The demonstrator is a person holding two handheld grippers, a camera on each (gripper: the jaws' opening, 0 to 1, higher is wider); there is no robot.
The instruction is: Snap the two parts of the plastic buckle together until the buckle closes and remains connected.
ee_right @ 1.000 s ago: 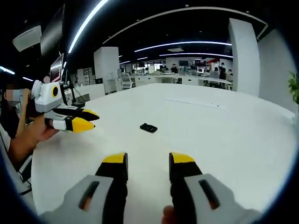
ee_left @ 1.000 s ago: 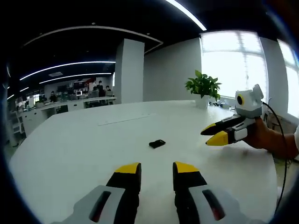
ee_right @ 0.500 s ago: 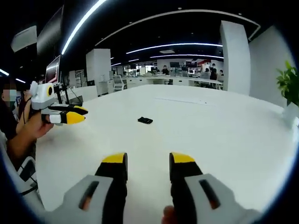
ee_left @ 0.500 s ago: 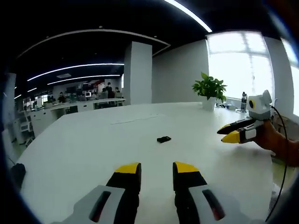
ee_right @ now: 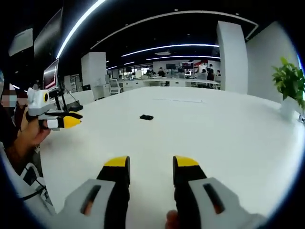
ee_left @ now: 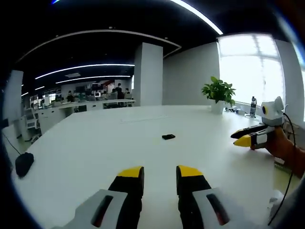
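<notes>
Receding toward mid-frame, the buckle (ee_left: 168,137) looks smaller than a second ago, lying on the white table (ee_left: 86,152). Both the left gripper (ee_left: 159,172) and right gripper (ee_right: 150,163) have pulled back, jaws spread, empty.

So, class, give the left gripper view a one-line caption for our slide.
Open left gripper faces a small black buckle on the white table, right gripper alongside.
</notes>
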